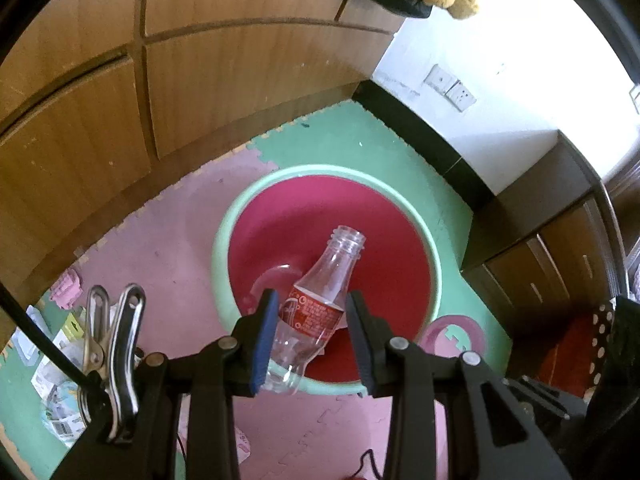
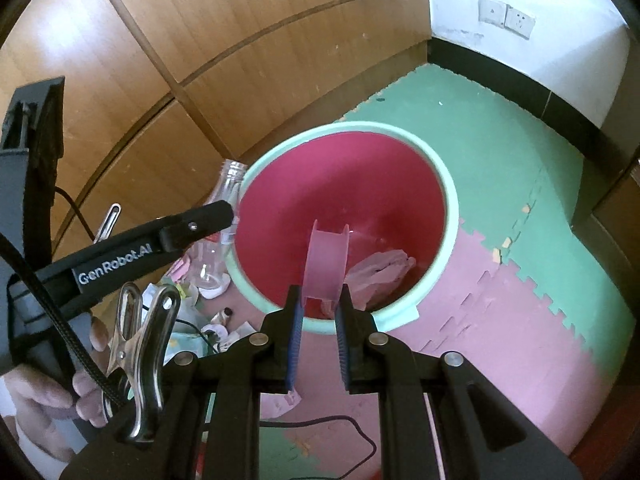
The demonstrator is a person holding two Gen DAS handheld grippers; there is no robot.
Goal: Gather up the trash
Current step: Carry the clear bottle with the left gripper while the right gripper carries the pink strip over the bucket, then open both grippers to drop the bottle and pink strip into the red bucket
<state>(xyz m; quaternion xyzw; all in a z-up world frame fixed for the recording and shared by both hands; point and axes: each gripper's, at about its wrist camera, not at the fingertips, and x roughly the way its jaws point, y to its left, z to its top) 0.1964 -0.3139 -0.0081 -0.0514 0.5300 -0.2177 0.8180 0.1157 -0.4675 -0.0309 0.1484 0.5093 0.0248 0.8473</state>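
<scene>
Left wrist view, floor mats [image 1: 352,140]: interlocking foam tiles in green and pink, laid up to a wooden cabinet front and a white wall.
Wooden cabinet front [image 1: 224,80]: panelled, set along the far edge of the mats.
Bin [image 1: 224,240]: round, pale green rim, red inside, stood on the mats; seen from above in both views.
Left gripper [image 1: 312,312]: jaws set partly apart and clamped on the clear plastic bottle, held over the near part of the bin's rim.
Right gripper [image 2: 318,300]: jaws narrow, closed on the pink spool, held above the near rim of the bin.
Clear plastic bottle [image 1: 320,304]: uncapped, red label, gripped at the label between the blue pad and the black pad; neck pointed away over the bin's opening.
Pink spool [image 2: 326,260]: translucent, empty, gripped at its lower edge, flanges upright; placed over the bin's interior.
Crumpled pink bag [image 2: 380,272]: lying inside the bin against the right wall.
Paper litter [image 1: 60,360]: wrappers and cartons scattered on the mats, left of the bin.
Hand [image 2: 44,396]: wrapped round the left gripper's handle, seen at the right wrist view's lower left.
</scene>
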